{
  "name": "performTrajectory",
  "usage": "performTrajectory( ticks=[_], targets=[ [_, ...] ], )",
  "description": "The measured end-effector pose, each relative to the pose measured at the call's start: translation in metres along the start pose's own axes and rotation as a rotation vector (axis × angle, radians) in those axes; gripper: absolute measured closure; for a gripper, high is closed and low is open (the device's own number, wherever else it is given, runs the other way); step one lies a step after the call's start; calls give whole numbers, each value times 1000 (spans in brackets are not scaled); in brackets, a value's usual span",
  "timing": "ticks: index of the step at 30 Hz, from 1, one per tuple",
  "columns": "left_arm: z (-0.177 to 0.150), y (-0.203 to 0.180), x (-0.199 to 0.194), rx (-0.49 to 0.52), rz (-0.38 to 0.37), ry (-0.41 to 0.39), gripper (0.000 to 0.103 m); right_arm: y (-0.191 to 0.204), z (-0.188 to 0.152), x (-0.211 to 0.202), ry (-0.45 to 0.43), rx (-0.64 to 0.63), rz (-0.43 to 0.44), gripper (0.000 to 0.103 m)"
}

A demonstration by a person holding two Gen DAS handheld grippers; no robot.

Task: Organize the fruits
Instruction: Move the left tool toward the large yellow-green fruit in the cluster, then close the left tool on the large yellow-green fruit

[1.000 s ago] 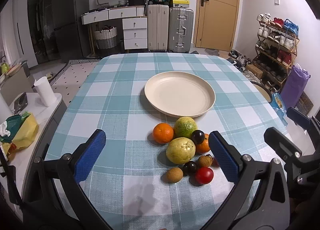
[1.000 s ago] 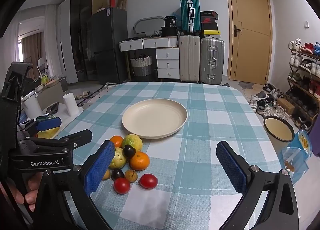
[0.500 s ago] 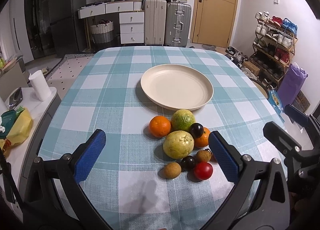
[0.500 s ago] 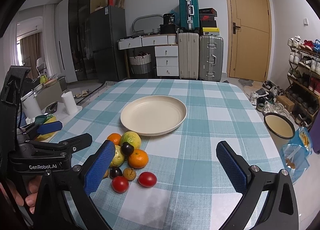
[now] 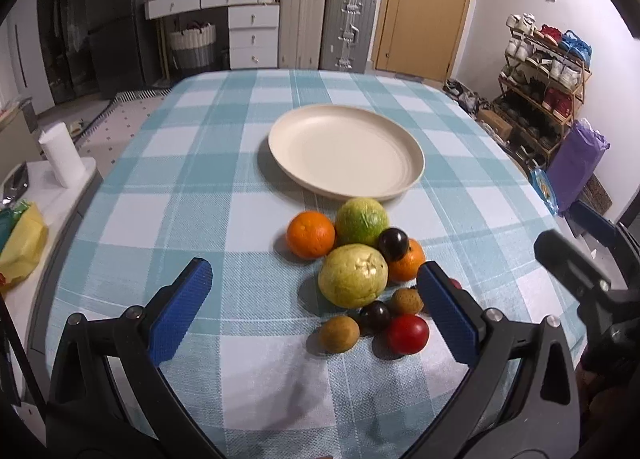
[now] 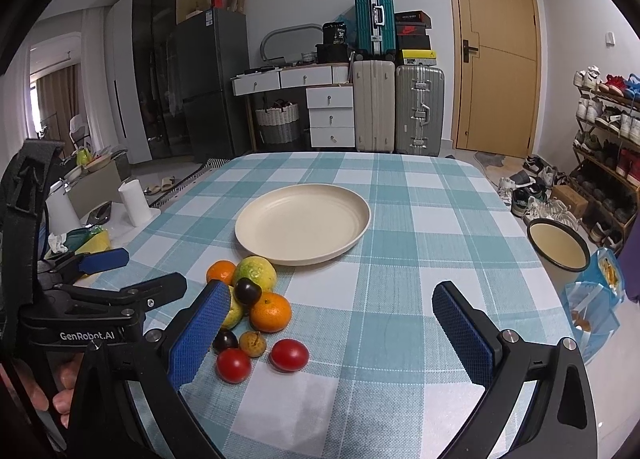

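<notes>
Teal-checked tablecloth (image 5: 200,187), cream plate (image 5: 346,151), suitcases (image 6: 398,107) by the door (image 6: 494,55).

Woven checked tablecloth (image 5: 200,187), matt plate (image 5: 346,151), glossy tomato (image 5: 407,334)

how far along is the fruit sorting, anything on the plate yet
Nothing looks done: the plate is bare. Nothing is in hand either; the left gripper and right gripper are both open and hold nothing. All the fruit, from the orange to the red tomato, still sits clustered on the tablecloth.
</notes>
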State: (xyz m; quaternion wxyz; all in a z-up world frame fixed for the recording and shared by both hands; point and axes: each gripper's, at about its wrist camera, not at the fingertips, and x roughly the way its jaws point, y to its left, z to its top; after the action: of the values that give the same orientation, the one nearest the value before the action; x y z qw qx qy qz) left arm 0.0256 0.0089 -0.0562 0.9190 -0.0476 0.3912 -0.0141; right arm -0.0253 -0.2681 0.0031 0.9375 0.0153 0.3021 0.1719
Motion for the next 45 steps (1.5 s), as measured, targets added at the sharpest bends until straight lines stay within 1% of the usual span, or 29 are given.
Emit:
performTrajectory(
  ticks=[1, 3, 6, 8, 9, 13, 16, 18, 19, 21, 22, 23, 24, 25, 28, 31, 37, 40, 45],
  targets=[
    [0, 0, 4, -1, -6, 11, 1, 0, 0, 1, 20, 6, 0, 0],
    [-2, -2, 13, 0, -26, 36, 1, -1, 0, 3, 26, -15, -20, 0],
    [-3, -5, 24, 8, -30, 53, 1, -5, 0, 6, 7, -26, -26, 0],
    [-4, -6, 32, 8, -35, 64, 1, -6, 0, 7, 11, -28, -27, 0],
    [-4, -6, 36, 7, -40, 70, 1, -6, 0, 8, -11, -35, -27, 0],
    [0, -3, 54, -12, -86, 107, 6, -8, -1, 14, -22, -39, -24, 0],
    [0, 0, 61, -25, -113, 132, 8, -10, -2, 19, 2, -41, -22, 0],
    [1, 1, 66, -11, -121, 145, 15, -11, -3, 22, 6, -46, -22, 0],
    [1, 2, 67, -3, -125, 150, 20, -12, -3, 23, 4, -45, -20, 0],
    [2, 2, 71, 7, -158, 166, 26, -14, -3, 25, 13, -46, -24, 0],
    [2, 2, 71, 13, -174, 169, 32, -15, -4, 26, 25, -47, -25, 0],
    [2, 2, 72, 22, -196, 170, 40, -15, -4, 28, 31, -46, -22, 0],
    [1, 2, 72, 27, -216, 171, 45, -16, -5, 30, 35, -41, -16, 0],
    [1, 2, 72, 33, -233, 174, 53, -17, -5, 32, 42, -38, -11, 0],
    [1, 1, 73, 45, -262, 166, 54, -17, -6, 37, 37, -23, 5, 0],
    [2, 8, 76, 11, -302, 166, 54, -17, -7, 41, 40, -20, 10, 0],
    [1, 17, 73, -16, -338, 170, 55, -19, -7, 48, 54, -14, 12, 0],
    [3, 21, 69, -26, -367, 173, 55, -20, -5, 52, 64, -3, 31, 0],
    [4, 34, 63, -46, -388, 173, 55, -19, -1, 62, 76, 10, 76, 0]
  ],
)
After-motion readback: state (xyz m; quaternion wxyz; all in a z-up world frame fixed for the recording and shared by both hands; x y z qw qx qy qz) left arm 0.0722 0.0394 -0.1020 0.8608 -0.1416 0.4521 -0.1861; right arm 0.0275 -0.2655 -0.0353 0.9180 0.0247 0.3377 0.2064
